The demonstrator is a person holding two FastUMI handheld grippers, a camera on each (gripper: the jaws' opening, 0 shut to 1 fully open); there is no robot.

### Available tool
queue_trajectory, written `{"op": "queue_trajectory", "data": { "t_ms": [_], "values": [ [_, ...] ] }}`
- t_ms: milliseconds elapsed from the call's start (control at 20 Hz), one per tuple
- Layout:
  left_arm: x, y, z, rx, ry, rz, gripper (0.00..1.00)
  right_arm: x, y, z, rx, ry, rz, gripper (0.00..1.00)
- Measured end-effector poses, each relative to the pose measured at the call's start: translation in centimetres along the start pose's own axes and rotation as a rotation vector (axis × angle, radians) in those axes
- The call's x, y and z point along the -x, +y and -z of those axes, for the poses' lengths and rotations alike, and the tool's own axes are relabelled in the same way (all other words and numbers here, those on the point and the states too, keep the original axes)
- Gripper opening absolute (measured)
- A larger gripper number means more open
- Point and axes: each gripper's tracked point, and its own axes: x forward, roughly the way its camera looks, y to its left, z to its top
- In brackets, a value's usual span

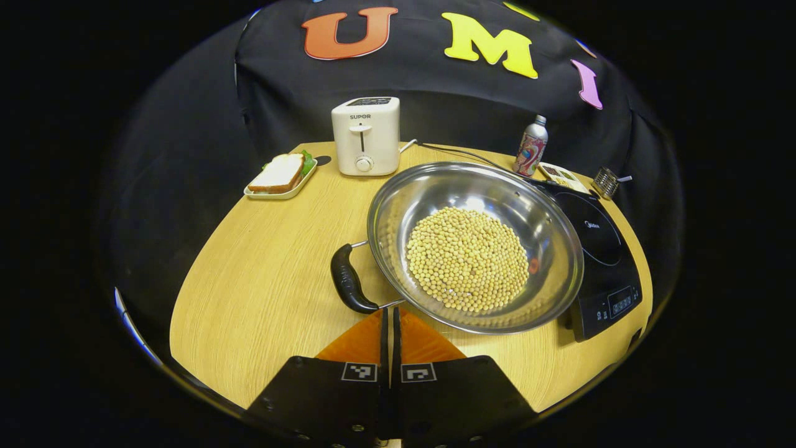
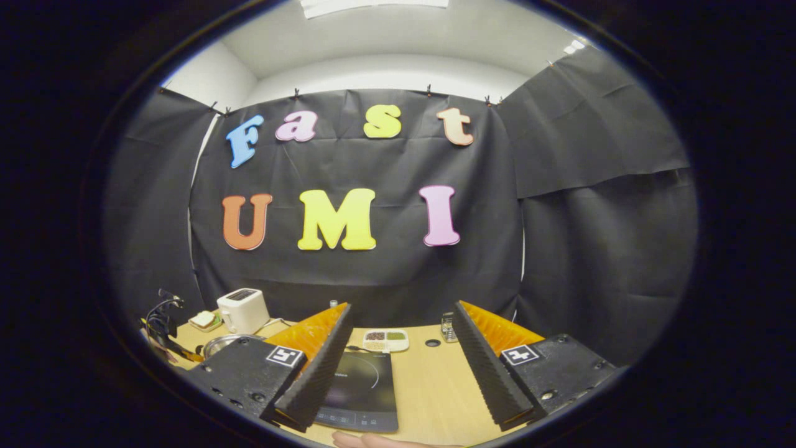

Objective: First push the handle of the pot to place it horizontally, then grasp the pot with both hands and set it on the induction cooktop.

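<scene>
A steel pot (image 1: 559, 249) holding soybeans (image 1: 467, 258) stands mid-table, its right rim reaching over the black induction cooktop (image 1: 600, 246). Its black handle (image 1: 346, 279) sticks out at the near left, running near to far. My left gripper (image 1: 390, 311) is shut with nothing in it, its tips just beside the handle's near end; contact is unclear. In the right gripper view, my right gripper (image 2: 403, 306) is open and held high over the cooktop (image 2: 364, 386). The pot's rim (image 2: 222, 341) peeks out at the left.
At the back of the table stand a white toaster (image 1: 365, 135), a sandwich tray (image 1: 281, 176), a can (image 1: 531, 148), a small snack dish (image 1: 563, 176) and a metal grater (image 1: 606, 182). Bare wood lies left of the pot. A hand (image 2: 373, 440) shows at the bottom edge.
</scene>
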Motion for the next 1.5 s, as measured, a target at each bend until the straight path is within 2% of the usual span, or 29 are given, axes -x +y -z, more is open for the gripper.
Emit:
{"op": "queue_trajectory", "data": {
  "t_ms": [50,100,150,500,550,600,750,800,1000,1150,1200,1300,1400,1450,1500],
  "values": [
    [-0.2,0.4,-0.2,-0.003,0.0,-0.006,0.0,-0.3,0.0,0.0,-0.003,-0.001,0.001,0.96],
    [-0.6,0.8,-0.6,-0.009,0.002,-0.012,0.0,-0.6,0.0,0.2,-0.005,-0.002,0.004,1.0],
    [-0.9,1.2,-0.8,-0.014,0.003,-0.019,0.0,-0.9,0.0,0.3,-0.006,-0.001,0.009,0.96],
    [-2.8,3.2,-3.1,-0.048,-0.002,-0.07,0.0,-2.6,0.4,1.5,0.06,-0.02,0.069,0.96],
    [-2.9,3.4,-3.3,-0.046,-0.003,-0.075,0.11,-2.8,0.9,1.7,0.062,-0.015,0.063,1.0],
    [-3.2,3.5,-3.6,-0.041,-0.002,-0.078,0.0,-2.9,1.4,2.2,0.06,-0.006,0.054,0.96],
    [-3.7,4.0,-4.0,-0.052,-0.007,-0.095,0.0,-3.2,1.9,2.9,0.058,0.007,0.043,0.96],
    [-3.8,4.0,-4.2,-0.064,-0.008,-0.102,0.0,-3.4,2.1,3.2,0.059,0.011,0.042,1.0],
    [-4.1,4.0,-4.6,-0.067,-0.019,-0.125,0.0,-3.4,2.1,3.8,0.048,0.028,0.041,0.97],
    [-4.4,3.8,-4.7,-0.065,-0.026,-0.122,0.0,-3.3,1.9,4.0,0.041,0.03,0.047,0.96],
    [-4.4,3.7,-4.6,-0.062,-0.022,-0.117,0.0,-3.3,1.7,4.2,0.042,0.034,0.051,1.0],
    [-4.2,3.5,-4.6,-0.059,-0.028,-0.108,0.0,-3.2,1.7,4.6,0.038,0.046,0.053,1.0],
    [-4.0,3.4,-4.6,-0.023,-0.037,-0.082,0.0,-3.0,1.6,4.8,0.032,0.05,0.056,0.96],
    [-4.0,3.2,-4.8,-0.006,-0.048,-0.067,0.1,-3.0,1.3,4.6,0.033,0.049,0.063,0.96],
    [-3.7,3.3,-5.1,0.005,-0.06,-0.062,0.0,-2.8,1.2,4.7,0.035,0.048,0.068,0.96]
  ]
}}
